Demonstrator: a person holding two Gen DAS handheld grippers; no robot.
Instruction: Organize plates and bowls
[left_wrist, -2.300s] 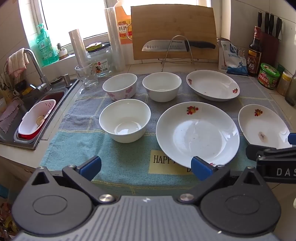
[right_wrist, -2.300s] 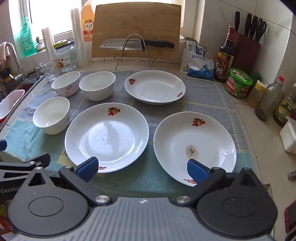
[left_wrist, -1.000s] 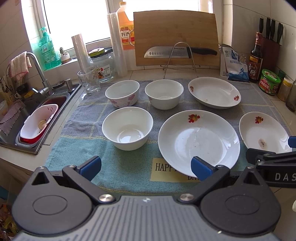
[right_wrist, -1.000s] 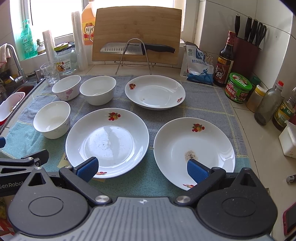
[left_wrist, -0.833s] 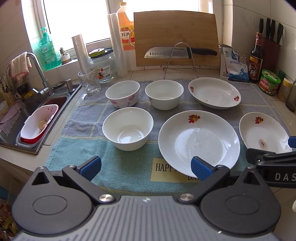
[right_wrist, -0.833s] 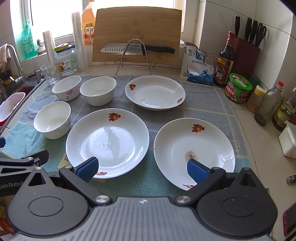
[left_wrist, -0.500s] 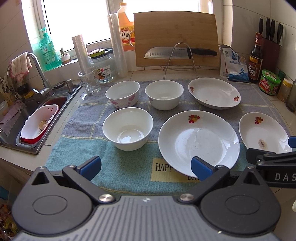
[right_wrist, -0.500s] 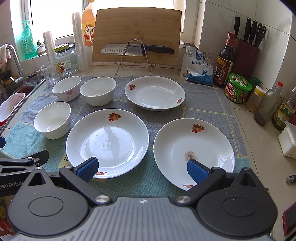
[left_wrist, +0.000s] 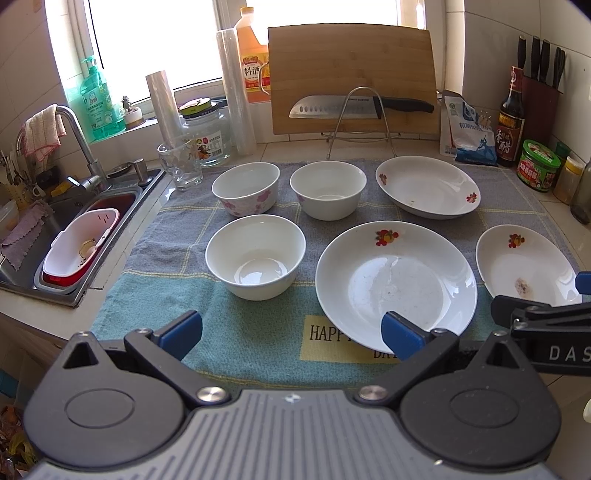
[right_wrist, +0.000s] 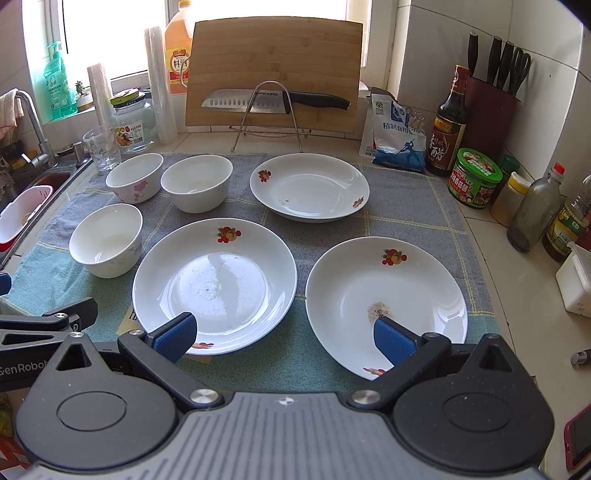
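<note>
the tiled tabletop (right_wrist: 517, 280) carries a grey and teal towel (right_wrist: 406, 192) spread flat beside the sink (left_wrist: 55, 236). on the towel stand three bowls: a pink-flowered bowl (left_wrist: 245, 188) and a plain white bowl (left_wrist: 328, 190) at the back, another white bowl (left_wrist: 255, 256) nearer. three fruit-patterned plates also lie on it: a large plate (right_wrist: 214, 280), a stained plate (right_wrist: 386, 302) and a far plate (right_wrist: 309, 186). all six sit apart.

Sunlit kitchen: white-tiled walls (right_wrist: 461, 44), bright window (left_wrist: 147, 40) above steel sink (left_wrist: 55, 221), pale countertop (right_wrist: 517, 295).
</note>
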